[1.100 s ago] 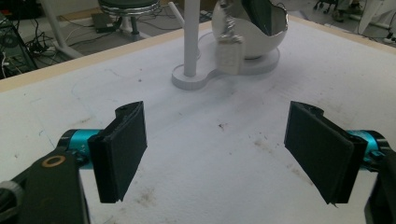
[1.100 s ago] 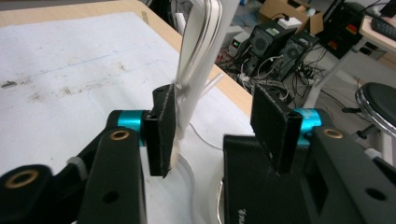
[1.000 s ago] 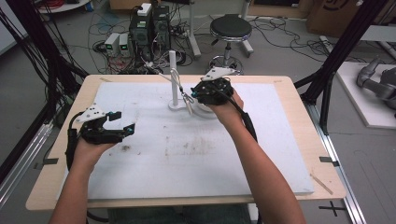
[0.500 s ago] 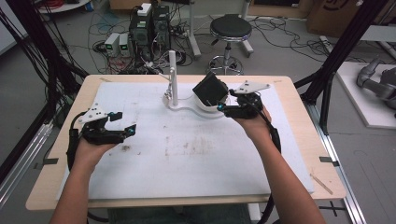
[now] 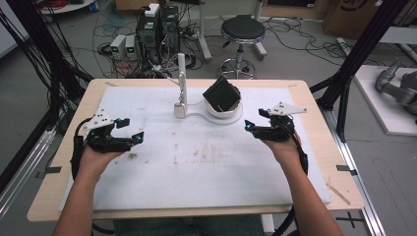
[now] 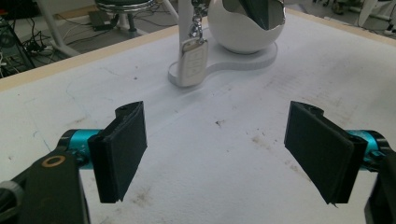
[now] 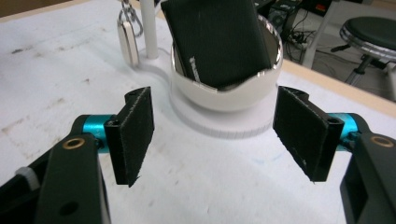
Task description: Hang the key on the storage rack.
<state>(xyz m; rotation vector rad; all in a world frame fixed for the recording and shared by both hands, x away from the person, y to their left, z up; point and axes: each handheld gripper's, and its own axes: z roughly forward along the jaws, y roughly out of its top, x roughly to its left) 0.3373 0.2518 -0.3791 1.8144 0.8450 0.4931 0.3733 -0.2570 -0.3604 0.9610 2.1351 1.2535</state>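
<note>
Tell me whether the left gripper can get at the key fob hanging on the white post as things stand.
Probably yes. The left gripper stands open, and in the left gripper view only bare white mat lies between its jaws and the key fob on the post.

We looked down from above the surface [image 5: 147,196]; both gripper views sat low, close, sharing the white bowl [image 6: 245,39].

A wallet [image 5: 222,94] stands tilted in a bowl [image 5: 231,111] at the far middle of the worktop [image 5: 314,162], a key fob [image 5: 180,110] hanging from the post [image 5: 181,73] just left of it. The left tongs [image 5: 129,132] and right tongs [image 5: 255,120] sit nearer, well apart, either side.
</note>
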